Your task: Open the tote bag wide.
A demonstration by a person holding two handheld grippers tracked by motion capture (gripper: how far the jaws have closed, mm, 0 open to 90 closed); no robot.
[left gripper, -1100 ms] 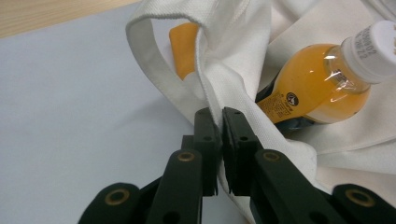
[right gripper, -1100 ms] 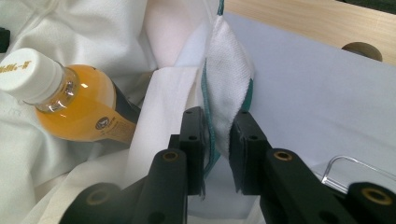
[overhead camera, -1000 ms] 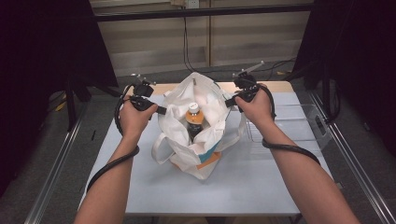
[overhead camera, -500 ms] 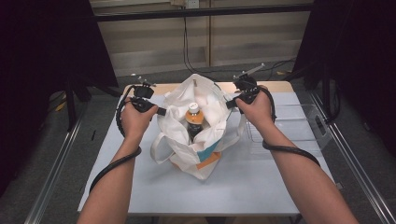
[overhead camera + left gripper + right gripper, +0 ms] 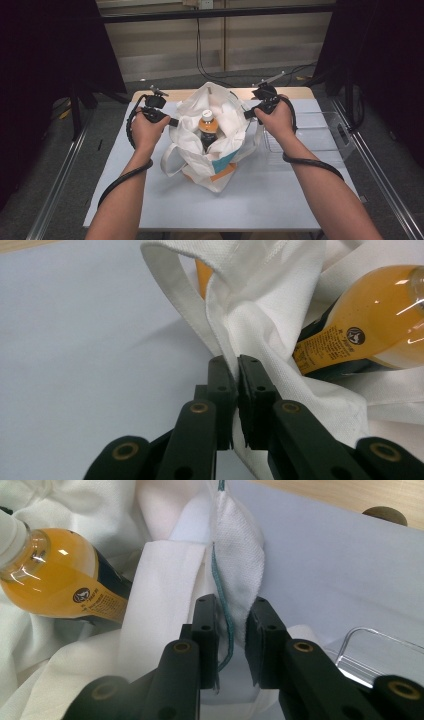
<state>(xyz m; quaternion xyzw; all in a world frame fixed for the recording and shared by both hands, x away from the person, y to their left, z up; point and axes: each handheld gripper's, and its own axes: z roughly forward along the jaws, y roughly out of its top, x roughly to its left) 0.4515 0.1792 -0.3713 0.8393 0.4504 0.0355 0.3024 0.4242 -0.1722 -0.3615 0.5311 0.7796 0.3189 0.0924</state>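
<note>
A white tote bag (image 5: 220,172) stands at the middle of the table with an orange-drink bottle (image 5: 207,126) upright inside it. My left gripper (image 5: 173,122) is at the bag's left rim, shut on the white fabric edge (image 5: 235,335), with the bottle (image 5: 372,322) just beyond. My right gripper (image 5: 247,114) is at the bag's right rim. Its jaws pinch a thick folded edge with teal stitching (image 5: 235,580), so they stand a little apart. The bottle (image 5: 55,575) lies to the left of that fold. The bag's mouth is held wide between both grippers.
A clear plastic tray (image 5: 320,127) sits on the table right of the bag, close under my right hand. A wooden strip (image 5: 295,92) runs along the table's far edge. Metal rails flank both sides.
</note>
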